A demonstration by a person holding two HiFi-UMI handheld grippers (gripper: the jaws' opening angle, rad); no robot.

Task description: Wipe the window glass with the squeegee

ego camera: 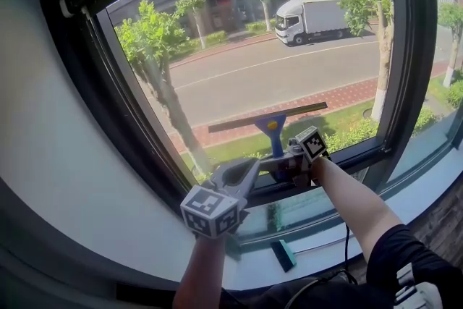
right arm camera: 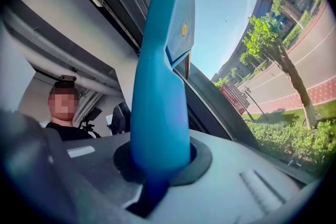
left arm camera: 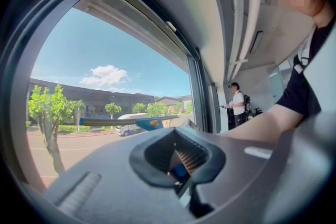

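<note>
The squeegee has a blue handle (ego camera: 275, 135) and a long dark blade (ego camera: 268, 116) lying level against the lower part of the window glass (ego camera: 253, 47). My right gripper (ego camera: 281, 158) is shut on the bottom of that handle, which fills the right gripper view as a tall blue handle (right arm camera: 160, 86) rising out of the shut right gripper (right arm camera: 160, 168). My left gripper (ego camera: 244, 173) sits just left of it and lower, jaws together. In the left gripper view the left gripper (left arm camera: 178, 159) is shut, with the blade (left arm camera: 113, 121) beyond it.
A black frame surrounds the pane, with a thick mullion (ego camera: 402, 47) on the right. On the pale sill (ego camera: 405, 199) below lies a small green block (ego camera: 283, 255). A person (left arm camera: 237, 105) stands far back in the room. A white truck (ego camera: 311, 18) is parked outside.
</note>
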